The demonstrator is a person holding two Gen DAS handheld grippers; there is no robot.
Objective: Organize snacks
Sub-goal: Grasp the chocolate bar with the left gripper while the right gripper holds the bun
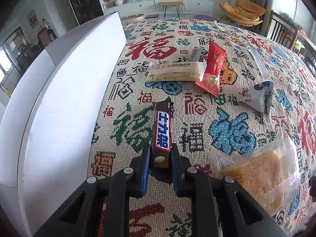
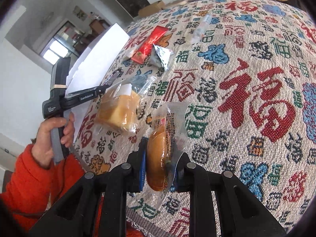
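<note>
Left gripper (image 1: 160, 156) is clamped on a brown chocolate bar (image 1: 162, 134), its glossy wrapper pinched at the near end between the blue pads while the far end points away over the tablecloth (image 1: 197, 138), a coarse woven fabric covered in red, blue and green characters. Just left of that gripper a smooth white box (image 1: 65, 90) is seen, long and flat-sided. Ahead of it lie a pale rectangular snack pack (image 1: 173, 73) and a shiny red packet (image 1: 213, 69), touching at one corner; further right sits a silvery pyramid-shaped pouch (image 1: 260, 94). Near its right side a square golden cake in a clear crinkly bag (image 1: 256, 177) is lying.

Right gripper (image 2: 161, 164) is closed on a round glazed bun in a clear wrapper (image 2: 158, 158), held on edge between the pads. Only from this view can the person be made out: a hand (image 2: 53, 136) in a fuzzy orange sleeve (image 2: 29, 187) wrapped around the left tool's handle. The bun shows up in this view alone; the bar's blue label is only readable from the left one.
</note>
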